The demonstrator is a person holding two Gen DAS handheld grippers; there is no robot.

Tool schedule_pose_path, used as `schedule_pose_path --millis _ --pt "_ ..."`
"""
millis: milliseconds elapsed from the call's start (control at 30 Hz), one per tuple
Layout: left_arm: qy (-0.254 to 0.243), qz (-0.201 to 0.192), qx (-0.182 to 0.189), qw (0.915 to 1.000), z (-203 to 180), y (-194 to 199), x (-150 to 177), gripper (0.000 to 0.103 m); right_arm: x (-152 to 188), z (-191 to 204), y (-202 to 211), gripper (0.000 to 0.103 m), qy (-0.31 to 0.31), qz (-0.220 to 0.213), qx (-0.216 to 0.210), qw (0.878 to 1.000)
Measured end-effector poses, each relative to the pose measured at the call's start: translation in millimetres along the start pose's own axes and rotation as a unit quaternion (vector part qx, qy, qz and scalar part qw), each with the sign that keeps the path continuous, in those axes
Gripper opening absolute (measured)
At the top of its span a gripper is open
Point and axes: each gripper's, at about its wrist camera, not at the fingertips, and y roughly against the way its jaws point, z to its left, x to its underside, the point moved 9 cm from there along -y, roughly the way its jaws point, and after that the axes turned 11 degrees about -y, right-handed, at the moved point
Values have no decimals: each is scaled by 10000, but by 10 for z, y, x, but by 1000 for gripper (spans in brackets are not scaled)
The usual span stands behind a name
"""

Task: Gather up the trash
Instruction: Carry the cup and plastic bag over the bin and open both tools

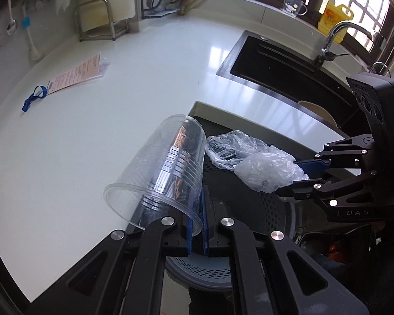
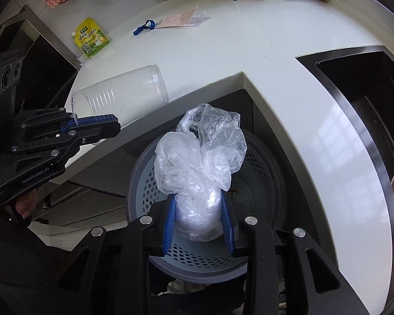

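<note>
White kitchen countertop (image 2: 223, 52), cut-out corner over round grey perforated bin (image 2: 254, 252).

Right gripper (image 2: 198, 220): jaws partly closed on crumpled clear plastic bag (image 2: 199, 162), held directly above bin. Judgement: open there, bag drops clean.

Left gripper (image 1: 196, 225): jaws nearly closed, pinching wall of clear ribbed plastic cup (image 1: 165, 162), tilted at counter edge. Swing cup right; keep apart from right gripper.

Black sink (image 2: 367, 110) well apart.

Bright window daylight, countertop (image 1: 92, 136) glare, fisheye-warped edges.
</note>
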Motion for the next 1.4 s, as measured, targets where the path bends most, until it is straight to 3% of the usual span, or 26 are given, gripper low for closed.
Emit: schedule_pose_path --millis 567,967,1400 --pt "-104 270 164 9994 -148 -148 93 6 193 -177 -62 29 -183 161 35 9997" --pt "175 1300 633 9893 -202 -532 441 6 399 -284 -351 30 -219 832 294 9959" --pt "-46 1688 906 9815 -334 -928 808 6 526 -253 -706 30 -41 1430 474 9886"
